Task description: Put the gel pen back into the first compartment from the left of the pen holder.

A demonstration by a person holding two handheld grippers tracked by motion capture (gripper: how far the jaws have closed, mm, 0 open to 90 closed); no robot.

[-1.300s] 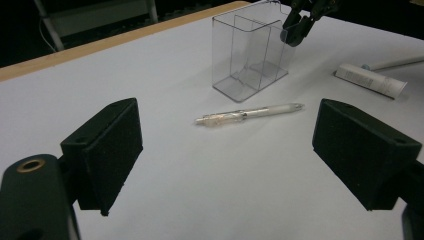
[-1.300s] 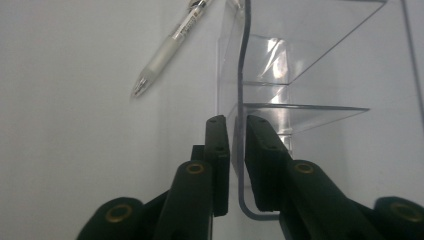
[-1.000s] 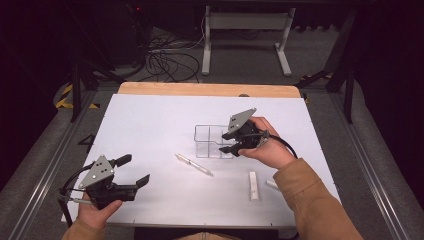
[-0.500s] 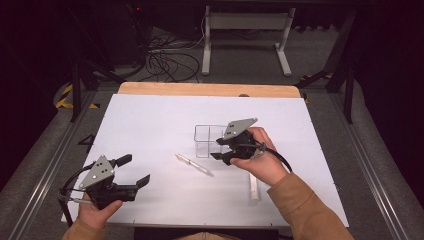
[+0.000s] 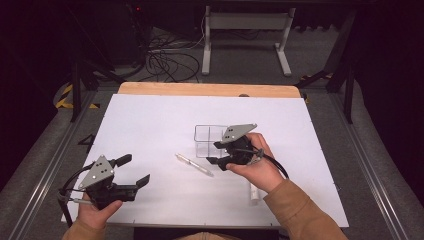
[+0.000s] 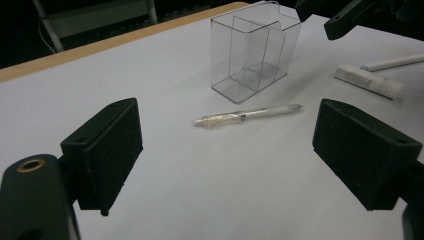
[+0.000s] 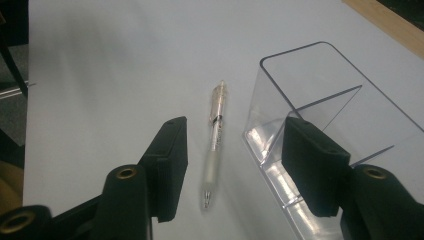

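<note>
Barely begun: right gripper point(image 7: 230, 165) just opening, jaws empty, astride clear plastic pen point(image 7: 214, 145) lying flat; clear divided plastic box point(image 7: 345, 135) beside right jaw, unfilled; left gripper point(image 6: 240, 155) released.

Lab or test bay, not a home: the desk point(image 5: 150, 125) is a white sheet over a wooden top, standing on a grey floor with metal rails point(image 5: 35, 170) running along both sides. Behind it are loose black cables point(image 5: 167, 62) on the floor, a white metal frame stand point(image 5: 245, 30) and yellow-black hazard tape point(image 5: 64, 95), all in dark, unlit surroundings. The person works with handheld camera-carrying grippers, left gripper point(image 5: 134, 172) and right gripper point(image 5: 216, 153), a data-recording rig.
</note>
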